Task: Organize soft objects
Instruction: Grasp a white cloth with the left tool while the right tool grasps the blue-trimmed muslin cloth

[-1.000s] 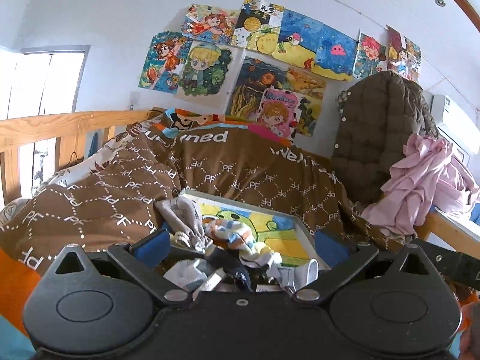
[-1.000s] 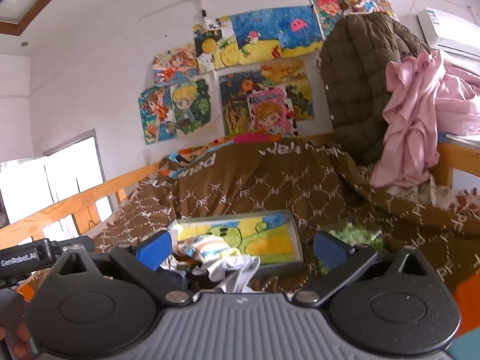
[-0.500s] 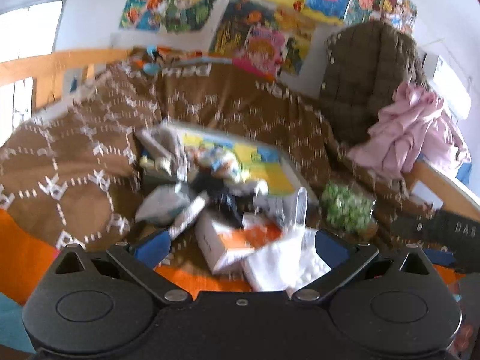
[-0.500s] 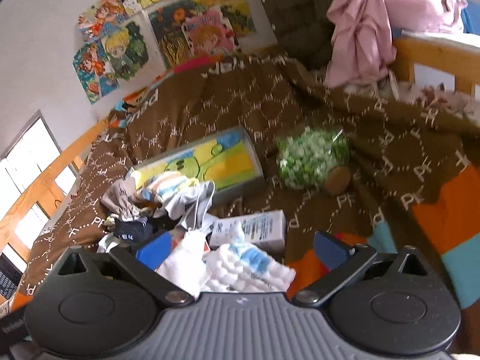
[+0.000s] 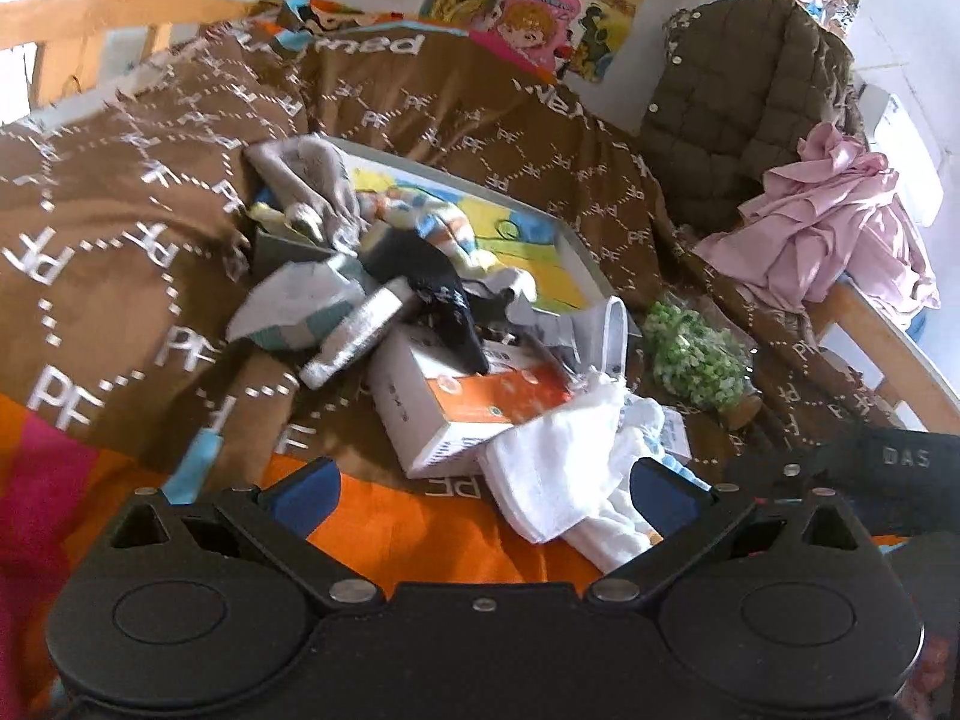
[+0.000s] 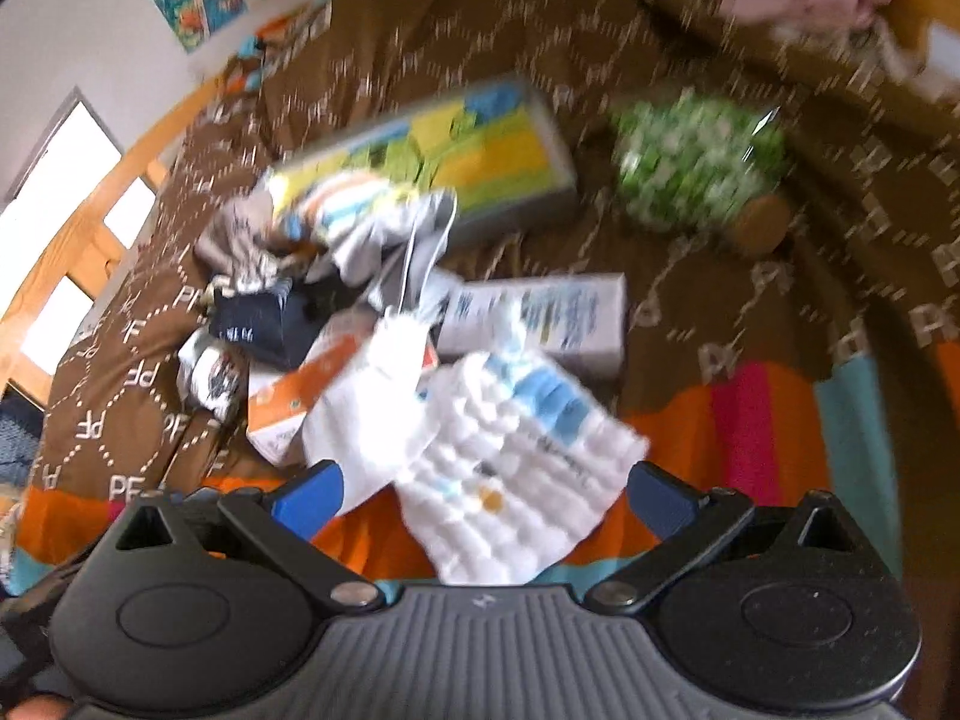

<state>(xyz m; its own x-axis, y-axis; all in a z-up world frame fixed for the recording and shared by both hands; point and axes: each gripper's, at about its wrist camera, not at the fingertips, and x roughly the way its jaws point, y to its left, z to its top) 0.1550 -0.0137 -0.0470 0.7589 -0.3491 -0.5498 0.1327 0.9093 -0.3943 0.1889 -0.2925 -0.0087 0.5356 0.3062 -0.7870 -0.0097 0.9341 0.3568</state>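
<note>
Both grippers over the bed's clutter

White cloth (image 5: 558, 456) lies dead ahead — nearer the left gripper (image 5: 480, 483); right gripper (image 6: 480, 489) beside it, both with fingers spread, empty.

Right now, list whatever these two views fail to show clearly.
- Right wrist view: motion blur smears the plant and the print on the grey box.
- Left wrist view: the orange box is partly covered by the white cloth and dark sock.
- Left wrist view: socks bury the tray at its near end.
- Left gripper and right gripper: both open, fingertips cut off by their bodies.
</note>
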